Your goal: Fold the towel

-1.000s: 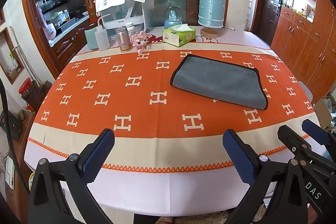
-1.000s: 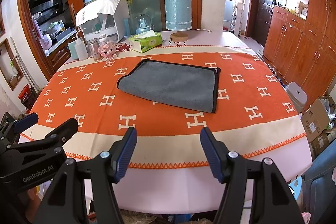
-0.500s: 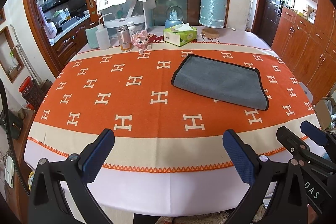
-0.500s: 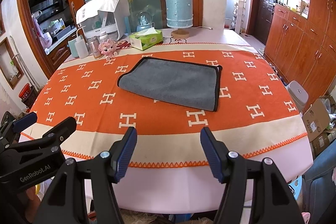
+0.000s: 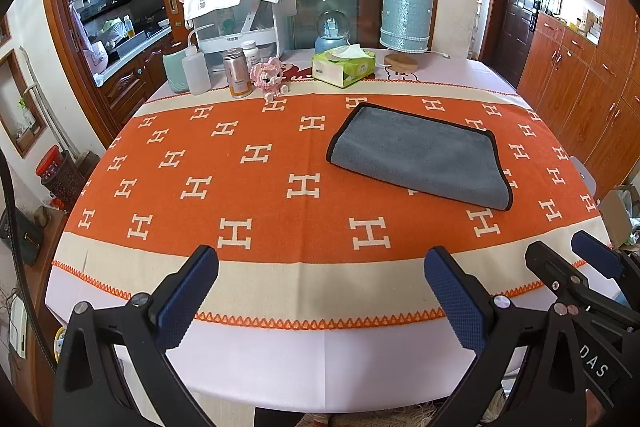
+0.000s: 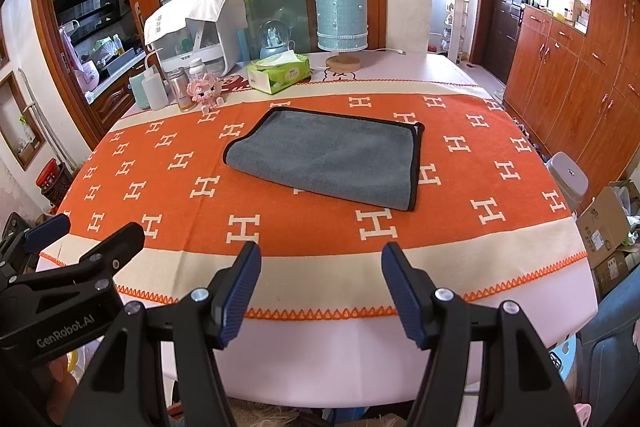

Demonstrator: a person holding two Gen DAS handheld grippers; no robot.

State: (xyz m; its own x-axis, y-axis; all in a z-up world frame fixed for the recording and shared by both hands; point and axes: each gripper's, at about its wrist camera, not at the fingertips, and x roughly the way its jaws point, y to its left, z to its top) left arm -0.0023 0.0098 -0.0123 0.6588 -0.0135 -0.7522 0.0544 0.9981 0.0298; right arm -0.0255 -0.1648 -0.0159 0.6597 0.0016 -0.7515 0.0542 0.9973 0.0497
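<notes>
Wooden cabinets and a glass door with gold scrollwork stood behind a table [image 5: 320,359] covered by an orange cloth [image 5: 256,187] patterned with white H shapes. Far ahead of the jaws along the back edge, from left to right, sat a pale green canister [image 5: 174,73], a white squeeze bottle [image 5: 196,71], a metal-lidded jar [image 5: 237,73], a pink brick-built toy animal [image 5: 269,79], a green tissue box [image 5: 344,67], a snow globe [image 5: 331,31] and a lamp with a glittery blue shade [image 5: 406,17].

The left gripper [image 5: 320,287] hovered over the near edge of the table with its blue-padded jaws spread wide and nothing between them. From its camera, the grey towel [image 5: 420,157] lay well ahead of the jaws and off to their right, flat on the orange cloth, already doubled over, its black-trimmed edge showing along the far and right sides.

The right gripper [image 6: 320,285] was likewise over the near edge, jaws apart and empty. From its view the towel [image 6: 332,157] lay almost straight ahead, well beyond the fingertips, touching neither gripper. Each gripper showed at the margin of the other's view.
</notes>
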